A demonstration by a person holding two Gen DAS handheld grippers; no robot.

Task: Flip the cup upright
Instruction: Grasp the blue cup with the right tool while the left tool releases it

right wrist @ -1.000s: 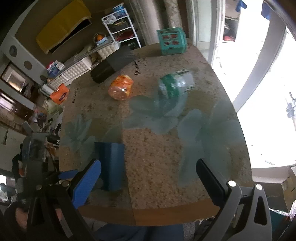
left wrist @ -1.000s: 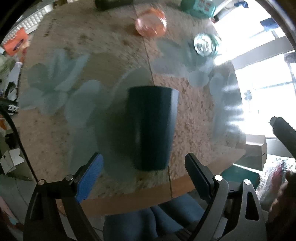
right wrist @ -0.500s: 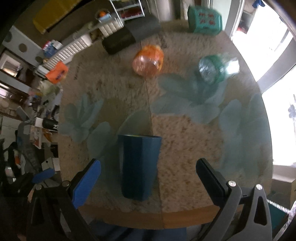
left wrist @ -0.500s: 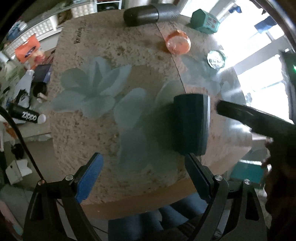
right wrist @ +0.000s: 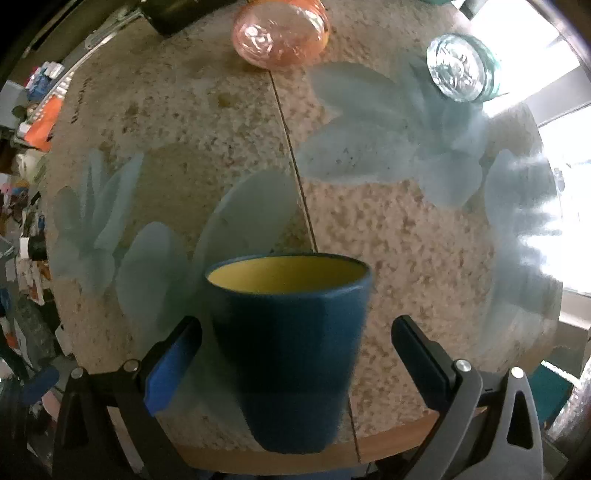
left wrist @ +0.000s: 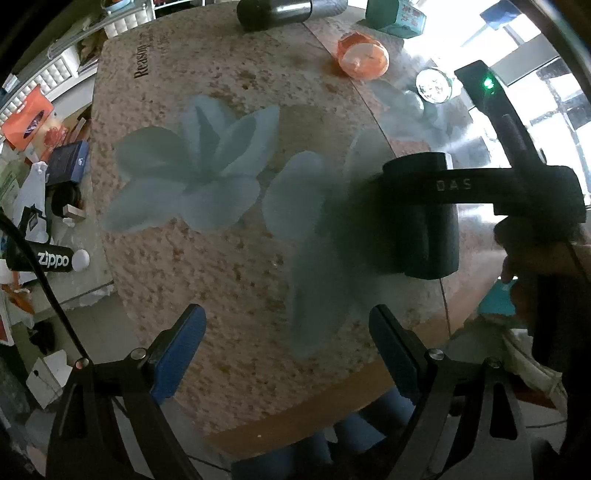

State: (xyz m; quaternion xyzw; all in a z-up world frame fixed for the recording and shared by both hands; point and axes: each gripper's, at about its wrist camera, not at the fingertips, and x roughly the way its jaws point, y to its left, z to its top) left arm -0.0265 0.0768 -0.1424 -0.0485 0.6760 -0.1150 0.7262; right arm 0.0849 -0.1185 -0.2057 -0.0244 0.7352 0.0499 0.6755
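Note:
A dark blue cup (right wrist: 291, 350) with a yellow inside lies on its side on the round table (right wrist: 388, 229), near its front edge. In the right wrist view its mouth points away from me. My right gripper (right wrist: 295, 354) is open, its fingers on either side of the cup without touching it. In the left wrist view the cup (left wrist: 424, 236) lies at the right, with the right gripper's black finger (left wrist: 480, 184) across it. My left gripper (left wrist: 284, 343) is open and empty, to the left of the cup.
An orange cup (right wrist: 280, 33) and a clear glass (right wrist: 460, 68) lie at the far side. A black flask (left wrist: 280, 13) and a teal box (left wrist: 395, 16) sit at the back edge. Clutter lies on the floor at the left (left wrist: 48, 206).
My right gripper has moved in close around the cup. My left gripper has drawn back and to the left, away from the cup.

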